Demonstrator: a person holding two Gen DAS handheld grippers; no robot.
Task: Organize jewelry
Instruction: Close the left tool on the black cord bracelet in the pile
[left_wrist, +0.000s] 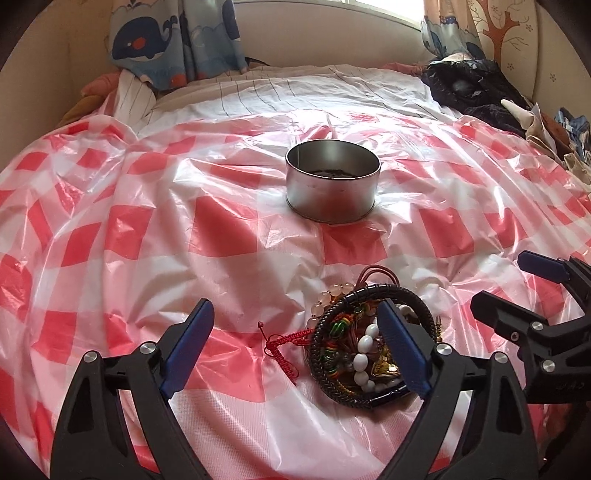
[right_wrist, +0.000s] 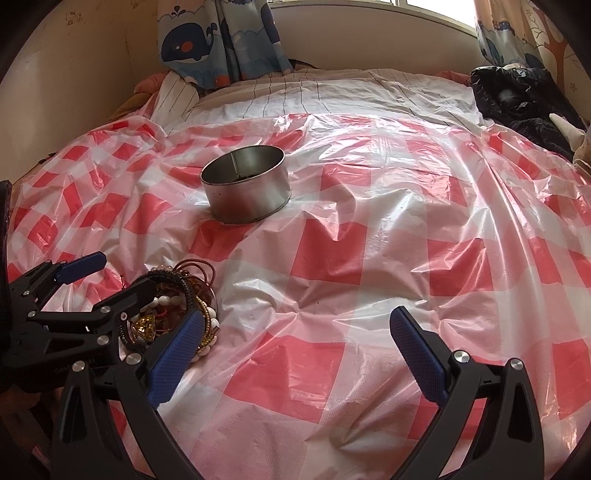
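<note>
A tangled pile of jewelry (left_wrist: 347, 332) lies on the red and white checked plastic sheet (left_wrist: 221, 229). It holds a black braided bracelet (left_wrist: 406, 291), white beads, pale pink beads, a red knotted cord (left_wrist: 284, 339) and a gold piece. My left gripper (left_wrist: 295, 343) is open just above it, with the right finger over the pile's right side and the left finger on bare sheet. Beyond the pile stands an open round metal tin (left_wrist: 332, 181) with something dark at its bottom. My right gripper (right_wrist: 295, 354) is open over bare sheet, to the right of the pile (right_wrist: 173, 291) and the left gripper (right_wrist: 114, 277).
The sheet covers a bed with a striped bedsheet (left_wrist: 288, 88) at the far end. Whale-print curtains (left_wrist: 173, 40) hang at the back. A heap of dark clothes (left_wrist: 469, 85) sits at the far right corner. The right gripper (left_wrist: 517, 284) stands close to the pile's right.
</note>
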